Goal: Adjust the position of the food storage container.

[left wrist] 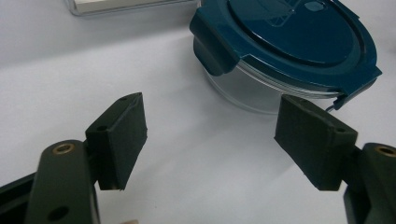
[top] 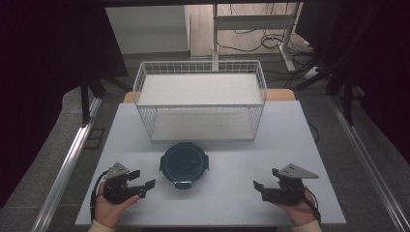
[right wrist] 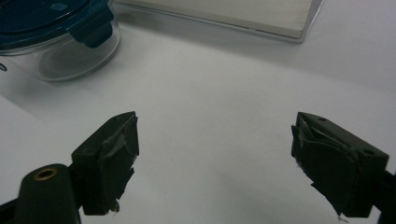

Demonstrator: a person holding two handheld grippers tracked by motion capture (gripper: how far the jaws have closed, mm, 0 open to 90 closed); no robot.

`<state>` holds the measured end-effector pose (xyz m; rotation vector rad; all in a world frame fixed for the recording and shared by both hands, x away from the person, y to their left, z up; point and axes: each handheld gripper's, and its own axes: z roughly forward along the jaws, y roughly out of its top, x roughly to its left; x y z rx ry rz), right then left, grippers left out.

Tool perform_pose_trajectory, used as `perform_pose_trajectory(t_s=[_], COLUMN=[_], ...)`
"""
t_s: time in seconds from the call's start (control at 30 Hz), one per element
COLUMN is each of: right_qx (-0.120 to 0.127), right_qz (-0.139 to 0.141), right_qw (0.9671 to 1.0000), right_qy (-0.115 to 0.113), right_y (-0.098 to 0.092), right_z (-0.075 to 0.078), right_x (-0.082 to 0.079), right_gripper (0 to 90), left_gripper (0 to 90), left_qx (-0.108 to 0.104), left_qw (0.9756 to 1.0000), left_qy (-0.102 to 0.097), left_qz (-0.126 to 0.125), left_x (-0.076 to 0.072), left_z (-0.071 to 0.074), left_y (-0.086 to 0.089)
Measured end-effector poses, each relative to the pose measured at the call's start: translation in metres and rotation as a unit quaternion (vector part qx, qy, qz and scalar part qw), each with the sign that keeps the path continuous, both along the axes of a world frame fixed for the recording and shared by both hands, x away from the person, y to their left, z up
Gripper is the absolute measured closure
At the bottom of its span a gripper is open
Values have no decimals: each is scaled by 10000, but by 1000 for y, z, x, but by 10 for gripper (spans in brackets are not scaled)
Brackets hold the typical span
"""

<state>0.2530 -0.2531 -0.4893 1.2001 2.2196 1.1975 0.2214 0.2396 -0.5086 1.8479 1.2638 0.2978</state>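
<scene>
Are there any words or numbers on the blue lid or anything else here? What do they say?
None can be read.
The blue lid has a faint raised mark near its top edge, too blurred to read.
The wire rack, the table and both grippers carry no lettering that I can see.

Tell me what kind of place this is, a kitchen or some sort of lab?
Most likely a lab or recording workspace, not a kitchen. A plain white table holds just a wire shelf rack and a lidded glass container, with dark curtains around and loose cables on the floor.
</scene>
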Motion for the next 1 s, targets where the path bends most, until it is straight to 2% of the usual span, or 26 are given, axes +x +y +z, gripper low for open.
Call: perform_pose_trajectory(t_s=[0.1,0.33,0.4,0.47,0.6,0.87,1.0], right_qx=[1,18,27,78,93,121,104], right_qz=[-38,-10,-42,-77,-23,-6,-43], right_qw=[10000,10000,10000,9999,10000,9999,9999], right_qy=[-82,-54,-34,-16,10,87,100], right_y=[-2,-2,-3,-3,-4,-8,-11], right_z=[1,2,2,2,2,1,0], right_x=[-1,-1,-1,0,1,1,2], right_gripper=[185,200,207,210,216,228,234], left_gripper=[242,245,250,254,258,270,278], left_qx=[-9,70,42,45,92,6,-12], left_qw=[10000,9999,9998,9997,9997,9997,9999], left_qy=[-12,-122,-171,-222,-212,-217,-124], left_qz=[28,40,-39,-5,5,85,98], left_x=[0,-2,-2,-2,-1,1,4], left_z=[0,3,5,5,4,10,14], left_y=[1,-1,-1,0,1,1,0])
